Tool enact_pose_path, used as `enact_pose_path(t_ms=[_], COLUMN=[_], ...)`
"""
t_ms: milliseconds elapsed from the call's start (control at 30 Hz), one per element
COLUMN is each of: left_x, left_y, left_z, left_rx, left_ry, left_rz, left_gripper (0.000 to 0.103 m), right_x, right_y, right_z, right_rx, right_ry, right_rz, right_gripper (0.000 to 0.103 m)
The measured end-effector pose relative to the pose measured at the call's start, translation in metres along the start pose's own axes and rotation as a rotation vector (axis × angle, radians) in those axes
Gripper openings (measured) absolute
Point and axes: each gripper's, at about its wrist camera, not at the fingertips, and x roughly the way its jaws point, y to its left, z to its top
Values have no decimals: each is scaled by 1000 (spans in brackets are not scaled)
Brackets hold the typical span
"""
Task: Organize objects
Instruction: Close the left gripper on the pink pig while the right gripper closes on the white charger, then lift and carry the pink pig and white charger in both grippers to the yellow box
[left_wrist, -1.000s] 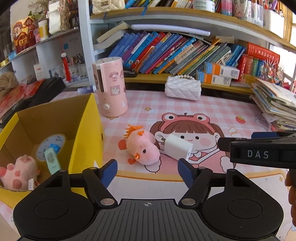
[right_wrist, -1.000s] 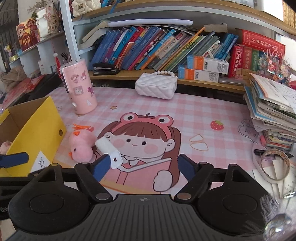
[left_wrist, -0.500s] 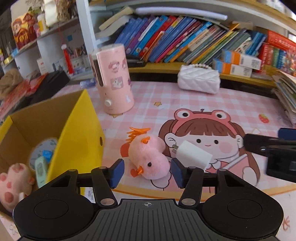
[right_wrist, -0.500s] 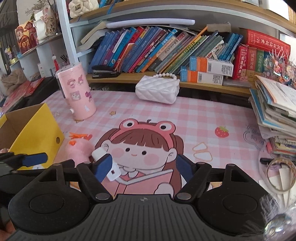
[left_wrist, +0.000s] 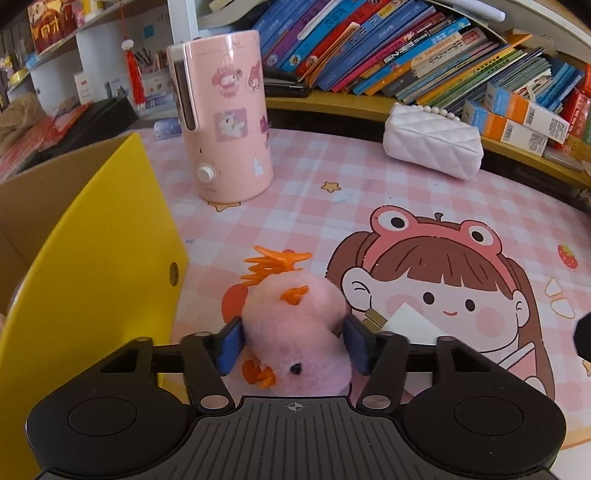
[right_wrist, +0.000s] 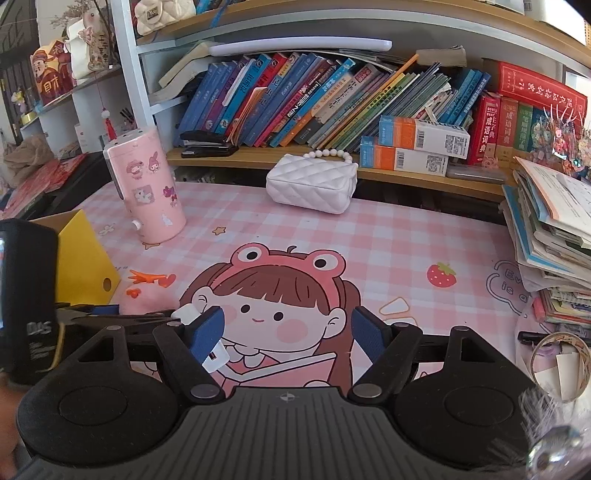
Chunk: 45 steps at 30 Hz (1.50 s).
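A pink plush toy (left_wrist: 295, 332) with orange fins lies on the pink cartoon mat (left_wrist: 406, 206), right of the yellow cardboard box (left_wrist: 96, 266). My left gripper (left_wrist: 293, 345) has its blue pads on both sides of the plush, touching its flanks. A white charger plug (left_wrist: 410, 323) lies just right of the plush; it also shows in the right wrist view (right_wrist: 216, 356). My right gripper (right_wrist: 288, 334) is open and empty over the mat, its left pad in front of the plug. The plush shows partly in the right wrist view (right_wrist: 142, 301).
A pink sticker-covered humidifier (left_wrist: 225, 125) stands behind the box. A white quilted purse (left_wrist: 432, 144) lies by the bookshelf (right_wrist: 332, 110). A stack of books (right_wrist: 550, 236) and tape rings (right_wrist: 557, 362) sit at the right edge.
My left gripper moved forward and down over the plush and narrowed until its pads meet the toy's sides. My right gripper stayed open and shifted slightly forward.
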Motion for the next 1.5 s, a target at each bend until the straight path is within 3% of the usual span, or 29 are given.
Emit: enact_pose_path(t_ms=[133, 300, 567, 933, 1233, 1367, 1500], left_x=[-16, -68, -145, -188, -203, -206, -209], left_y=[8, 23, 44, 69, 88, 91, 94], left_z=[-1, 1, -1, -23, -36, -38, -41], left_rx=[-17, -55, -60, -92, -135, -146, -147], left_ry=[-31, -128, -274, -306, -322, -325, -333], left_rz=[-35, -76, -92, -67, -34, -32, -39], left_gripper=[50, 50, 50, 50, 50, 50, 50], right_x=[0, 6, 26, 75, 96, 95, 89], right_y=[-3, -1, 28, 67, 67, 68, 66], right_z=[-1, -5, -13, -16, -21, -22, -23], right_rx=[11, -5, -190, -361, -347, -354, -324], right_ry=[8, 28, 53, 119, 184, 179, 182], right_rz=[2, 28, 133, 198, 199, 215, 205], right_gripper=[75, 75, 75, 74, 33, 24, 24])
